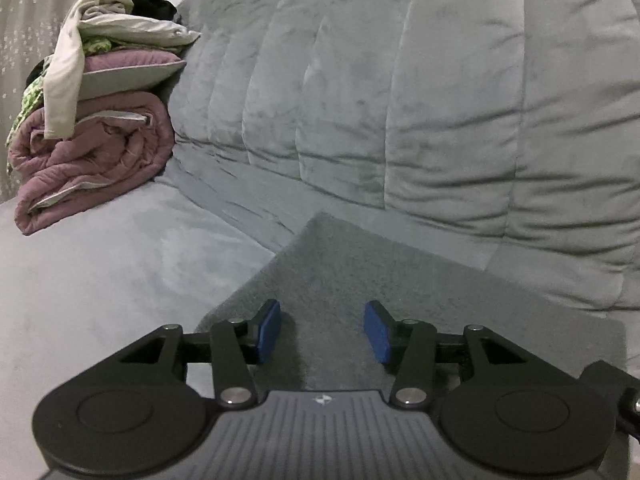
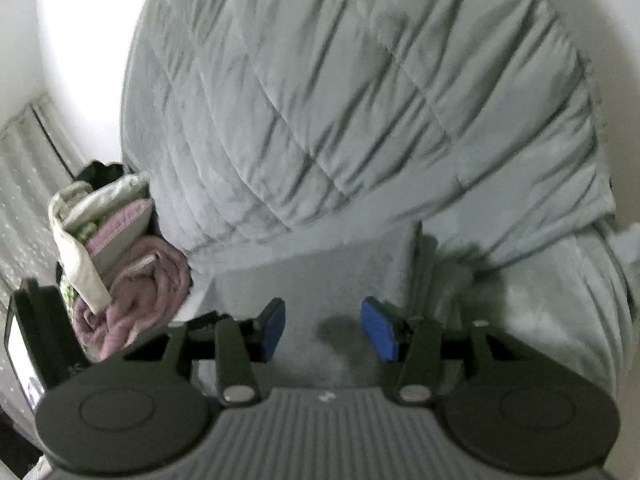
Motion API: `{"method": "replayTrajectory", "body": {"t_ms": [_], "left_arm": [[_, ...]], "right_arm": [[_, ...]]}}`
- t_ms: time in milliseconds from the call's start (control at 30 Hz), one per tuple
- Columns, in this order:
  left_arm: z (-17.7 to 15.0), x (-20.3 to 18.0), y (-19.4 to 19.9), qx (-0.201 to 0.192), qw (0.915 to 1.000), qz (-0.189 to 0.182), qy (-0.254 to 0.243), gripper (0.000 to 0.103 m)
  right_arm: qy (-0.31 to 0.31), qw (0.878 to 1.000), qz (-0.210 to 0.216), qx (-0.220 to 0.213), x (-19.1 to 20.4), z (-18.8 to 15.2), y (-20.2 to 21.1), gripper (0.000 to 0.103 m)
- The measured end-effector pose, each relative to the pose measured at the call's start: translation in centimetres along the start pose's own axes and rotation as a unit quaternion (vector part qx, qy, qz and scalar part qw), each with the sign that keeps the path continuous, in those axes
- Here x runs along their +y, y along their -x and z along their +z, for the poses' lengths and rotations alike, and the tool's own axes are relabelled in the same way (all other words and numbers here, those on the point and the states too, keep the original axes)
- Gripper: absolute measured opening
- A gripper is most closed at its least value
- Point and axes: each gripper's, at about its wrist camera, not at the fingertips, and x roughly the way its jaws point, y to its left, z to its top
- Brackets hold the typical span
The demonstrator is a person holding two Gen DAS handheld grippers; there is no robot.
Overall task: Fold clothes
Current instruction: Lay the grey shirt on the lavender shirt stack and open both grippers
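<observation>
The left tool [image 1: 322, 330] hangs released, its blue pads [image 1: 267, 332] spread wide with nothing between them, just above the near part of the folded grey garment [image 1: 400, 280]. The right tool [image 2: 323, 330] is released too, pads parted and empty, poised over the same garment [image 2: 320, 280], which in the right wrist view reads as a pale flat rectangle; that view is blurred, so finer contact cannot be judged there.

The garment lies flat on the sofa seat [image 1: 120, 272], its far edge close to the foot of the quilted backrest [image 1: 400, 100]. It looks like a neat, square-cornered packet, so the folding seems largely done and the step in hand is probably a last fold or tidy, or picking the packet up to set it aside.

To do that well, I would bring each tool down onto an edge of the garment, not its middle, catch all layers in one bite, and close both together so the packet does not skew. Lifting evenly should keep the fold crisp; the soft seat beneath may give, so the pads should pinch cloth only and not the seat fabric, which is close in colour.

Well to the left of the garment, against the backrest's end, sits a stack of bedding [image 1: 92, 140]: a rolled mauve quilt, a pillow, and loose pale cloths on top. Behind it hangs a curtain [image 1: 36, 20]
</observation>
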Motion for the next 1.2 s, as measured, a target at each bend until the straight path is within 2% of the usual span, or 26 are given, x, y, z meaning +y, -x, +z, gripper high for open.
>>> {"method": "replayTrajectory", "body": {"t_ms": [267,533,633,700,867,1133,1200], "left_arm": [[0.1,-0.2,-1.3,0.008,0.9999,-0.01,0.002,0.052],[0.7,0.7,-0.3,0.007,0.9998,-0.007,0.016,0.054],[0.9,1.9,0.6,0.009,0.9995,0.001,0.032,0.054],[0.7,2.9,1.2,0.012,0.9988,0.006,0.047,0.054],[-0.4,5.3,3.1,0.022,0.9963,0.01,0.082,0.055],[-2.7,5.2,6.3,0.052,0.9968,0.027,0.055,0.055],[-3.0,5.2,7.0,0.058,0.9965,0.032,0.051,0.055]], "right_arm": [[0.009,0.999,-0.036,0.031,-0.3,-0.6,-1.6,0.044],[-0.011,0.998,-0.051,0.024,-0.8,-0.5,-0.9,0.045],[-0.025,0.997,-0.07,0.012,-1.3,-0.2,-0.3,0.052],[-0.041,0.995,-0.09,0.0,-2.0,0.0,0.2,0.052],[-0.061,0.993,-0.104,-0.006,-2.7,0.6,0.9,0.056],[-0.051,0.993,-0.104,-0.01,-1.7,0.6,2.4,0.063],[-0.045,0.994,-0.102,-0.009,-1.3,0.3,2.8,0.069]]}}
